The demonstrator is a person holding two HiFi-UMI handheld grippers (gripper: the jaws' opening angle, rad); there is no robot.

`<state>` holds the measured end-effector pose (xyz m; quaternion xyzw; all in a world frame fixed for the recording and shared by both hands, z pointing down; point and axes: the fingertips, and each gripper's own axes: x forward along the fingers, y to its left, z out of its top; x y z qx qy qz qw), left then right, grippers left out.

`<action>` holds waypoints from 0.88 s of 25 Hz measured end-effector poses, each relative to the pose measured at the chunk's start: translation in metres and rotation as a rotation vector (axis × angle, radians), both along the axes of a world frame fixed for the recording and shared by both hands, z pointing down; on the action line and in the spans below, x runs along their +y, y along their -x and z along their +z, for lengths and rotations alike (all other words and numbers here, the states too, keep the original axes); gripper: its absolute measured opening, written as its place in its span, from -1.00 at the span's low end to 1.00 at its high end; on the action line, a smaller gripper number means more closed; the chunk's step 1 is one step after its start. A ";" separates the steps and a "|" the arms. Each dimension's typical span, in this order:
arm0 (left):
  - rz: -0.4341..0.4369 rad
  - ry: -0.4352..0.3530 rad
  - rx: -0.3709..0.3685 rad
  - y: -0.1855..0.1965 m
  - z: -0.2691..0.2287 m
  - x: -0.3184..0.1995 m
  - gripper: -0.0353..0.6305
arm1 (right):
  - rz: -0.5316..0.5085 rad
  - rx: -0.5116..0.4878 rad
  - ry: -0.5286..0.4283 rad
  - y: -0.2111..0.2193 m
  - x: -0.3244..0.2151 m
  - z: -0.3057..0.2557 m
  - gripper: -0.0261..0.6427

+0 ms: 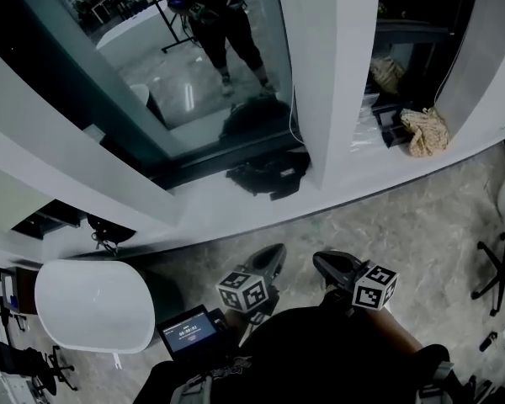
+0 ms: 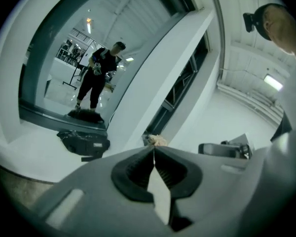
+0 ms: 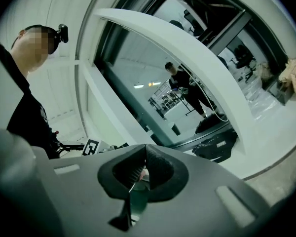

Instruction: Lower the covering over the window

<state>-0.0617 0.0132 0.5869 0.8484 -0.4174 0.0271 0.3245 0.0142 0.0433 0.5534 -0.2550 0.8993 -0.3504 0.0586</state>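
The window (image 1: 194, 66) is a big glass pane in a dark frame beyond a white ledge, and no covering shows over it. It also appears in the left gripper view (image 2: 64, 58) and the right gripper view (image 3: 158, 88). A thin pale cord (image 1: 295, 120) hangs by the white pillar (image 1: 332, 74) to the right of the pane. My left gripper (image 1: 273, 251) and right gripper (image 1: 320, 259) are held side by side low in the head view, well short of the window. Both are shut with nothing between the jaws (image 2: 154, 149) (image 3: 145, 146).
A black bag (image 1: 269, 173) lies on the ledge below the pane. A beige cloth (image 1: 425, 131) sits at the right by a dark opening. A white rounded table (image 1: 93, 305) and a small screen (image 1: 189, 328) are at the lower left. A person is seen through the glass (image 1: 227, 23).
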 end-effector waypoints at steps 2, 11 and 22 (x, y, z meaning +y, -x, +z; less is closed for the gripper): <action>-0.047 -0.031 -0.001 -0.014 -0.013 -0.043 -0.88 | -0.059 0.010 -0.009 -0.013 -0.038 -0.002 -0.90; -0.174 -0.268 -0.120 -0.033 -0.091 -0.200 -0.88 | -0.278 0.060 -0.159 -0.038 -0.146 -0.028 -0.90; -0.215 -0.600 -0.164 -0.033 -0.214 -0.346 -0.76 | -0.240 0.151 -0.220 -0.064 -0.193 -0.019 -0.90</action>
